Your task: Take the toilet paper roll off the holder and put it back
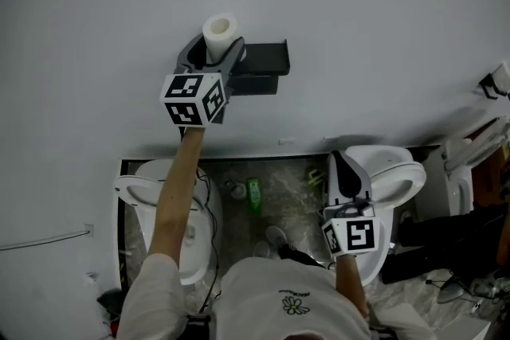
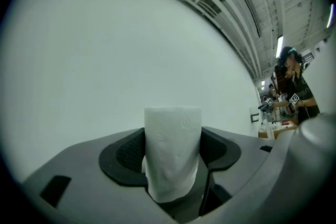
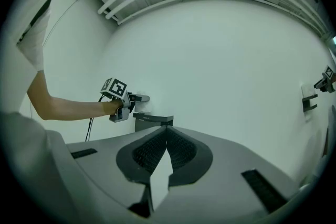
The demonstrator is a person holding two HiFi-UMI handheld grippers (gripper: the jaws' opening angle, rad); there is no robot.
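The left gripper (image 1: 213,52) is clenched on the toilet paper roll (image 1: 220,32). The roll stands up between its two jaws, with its top poking out above them. In the left gripper view the pads press on both sides of the roll, and the paper looks a little dented there. The black holder (image 1: 259,64) is on the white wall (image 1: 358,28), just to the right of this gripper, and the roll does not look like it is on it. The right gripper (image 3: 165,135) hangs low, well apart from the roll. Its jaws are closed together with nothing in them. The roll is likely very light and soft. A hard squeeze would squash it, and loose paper could unwind. I think the best place to hold it is around the middle of its sides, gently, so that the hole in the middle stays round for the holder.
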